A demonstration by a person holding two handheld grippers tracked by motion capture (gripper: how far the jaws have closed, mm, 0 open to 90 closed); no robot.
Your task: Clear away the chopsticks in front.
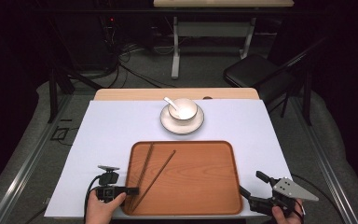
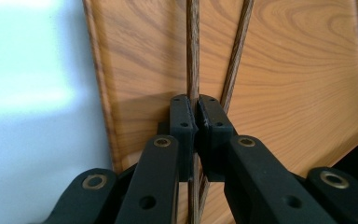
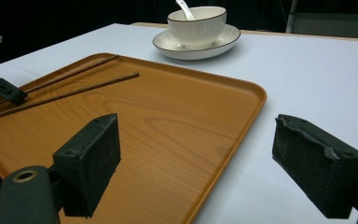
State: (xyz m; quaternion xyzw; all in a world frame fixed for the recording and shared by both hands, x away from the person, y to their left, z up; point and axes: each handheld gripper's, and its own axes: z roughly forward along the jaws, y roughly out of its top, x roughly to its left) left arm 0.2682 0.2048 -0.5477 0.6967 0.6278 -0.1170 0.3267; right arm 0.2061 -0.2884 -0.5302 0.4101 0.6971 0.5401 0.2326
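Left gripper clamped on one chopstick over the tray

High view: the left gripper [image 1: 135,190] pinched a thin dark-brown chopstick [image 1: 145,169] near the wooden tray's [image 1: 233,186] left rim. Left gripper view: the pads [image 2: 182,116] squeezed that wood-grained chopstick [image 2: 193,51]; a second chopstick [image 2: 235,56] lay just beside. Right gripper view: the right gripper [image 3: 196,158] gaped wide, holding nothing, at the tray's [image 3: 177,140] right edge.
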